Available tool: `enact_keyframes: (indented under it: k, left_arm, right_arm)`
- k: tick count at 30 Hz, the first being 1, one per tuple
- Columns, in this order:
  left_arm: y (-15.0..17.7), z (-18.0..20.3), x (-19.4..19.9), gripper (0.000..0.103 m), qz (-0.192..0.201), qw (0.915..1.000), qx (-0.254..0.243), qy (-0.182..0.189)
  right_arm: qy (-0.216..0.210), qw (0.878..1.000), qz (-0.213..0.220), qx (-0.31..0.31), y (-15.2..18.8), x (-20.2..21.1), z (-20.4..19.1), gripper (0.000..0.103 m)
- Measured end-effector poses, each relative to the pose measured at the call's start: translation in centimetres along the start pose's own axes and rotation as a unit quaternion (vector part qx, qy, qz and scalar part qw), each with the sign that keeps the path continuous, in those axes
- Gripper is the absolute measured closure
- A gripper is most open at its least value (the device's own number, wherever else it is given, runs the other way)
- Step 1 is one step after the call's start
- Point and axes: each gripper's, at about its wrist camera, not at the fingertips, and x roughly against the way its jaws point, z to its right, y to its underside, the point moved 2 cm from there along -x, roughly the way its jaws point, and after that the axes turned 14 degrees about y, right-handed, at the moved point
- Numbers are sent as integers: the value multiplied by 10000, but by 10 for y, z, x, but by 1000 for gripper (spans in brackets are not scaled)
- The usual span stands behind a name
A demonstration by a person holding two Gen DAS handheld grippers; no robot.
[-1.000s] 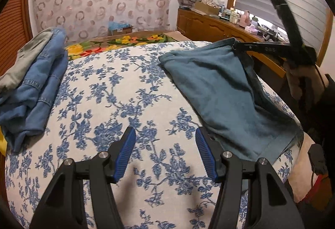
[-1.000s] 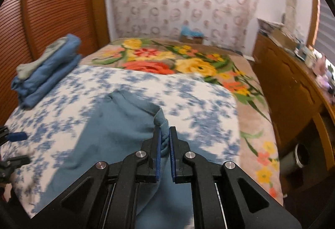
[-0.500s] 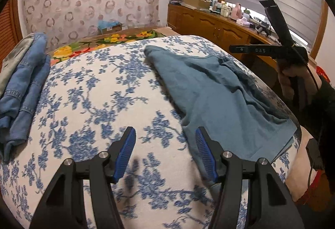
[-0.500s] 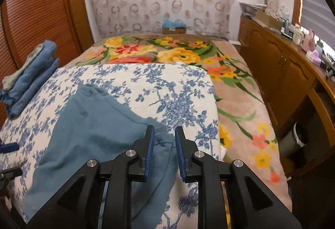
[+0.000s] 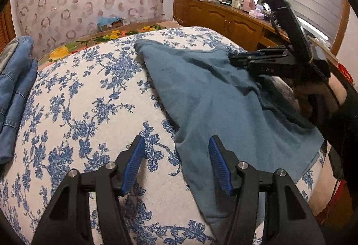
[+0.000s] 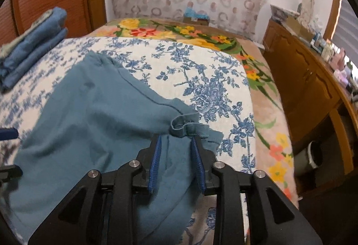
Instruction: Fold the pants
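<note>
Teal pants (image 5: 212,97) lie folded on the blue-flowered bed cover (image 5: 85,99), also in the right wrist view (image 6: 94,119). My left gripper (image 5: 176,162) is open and empty, low over the cover, its right finger above the pants' near edge. My right gripper (image 6: 175,160) is open over the pants' right side, just behind a bunched fold (image 6: 185,126); cloth lies between its fingers without being clamped. The right gripper also shows in the left wrist view (image 5: 237,59), lying on the pants.
Folded denim jeans (image 5: 15,86) are stacked at the bed's left edge, also in the right wrist view (image 6: 33,41). A flowered blanket (image 6: 179,32) covers the far end. A wooden dresser (image 6: 313,79) with clutter runs along the right. A bin (image 6: 315,153) stands on the floor.
My right gripper let go of the pants, opened and came down onto them. The raised cloth dropped flat. My left gripper moved right, toward the pants' near edge.
</note>
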Motion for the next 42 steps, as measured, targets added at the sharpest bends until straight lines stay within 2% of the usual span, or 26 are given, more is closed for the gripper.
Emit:
enact_keyframes:
  k: [1,2,6,11,17,20,25,33,42]
  left_arm:
    - [1,-1,-2,44,-27,10000,8,-15]
    - [2,-1,-3,44,-42,10000,8,-24]
    - [4,-2,-6,44,-58,10000,-8,-54]
    - [4,-2,-6,44,-32,9999,-60,-79]
    - [5,-2,-6,44,-18,9999,-71,-97]
    - [5,-1,-6,44,-16,9999,-71,-94]
    - [9,2,2,44,-40,9999,-45,-109]
    - [25,22,26,44,6,9997,-204,136]
    - [32,36,33,44,5,9991,-339,243]
  right_arm:
    - [70,10000,1,31,1,0,1,96]
    - [91,10000,8,23,1,1,3,99]
    - [420,9985,108,-325,1,8,26,102]
    - [867,9948,-52,-531,7,4,48,102]
    - [467,9955,139,-817,24,34,50,90]
    - [150,9962,233,-831,45,59,37,84]
    - [-43,9969,279,-729,78,93,13,75]
    - [-383,9924,258,-1140,121,130,-2,73]
    - [-390,9908,201,-1279,137,143,-6,73]
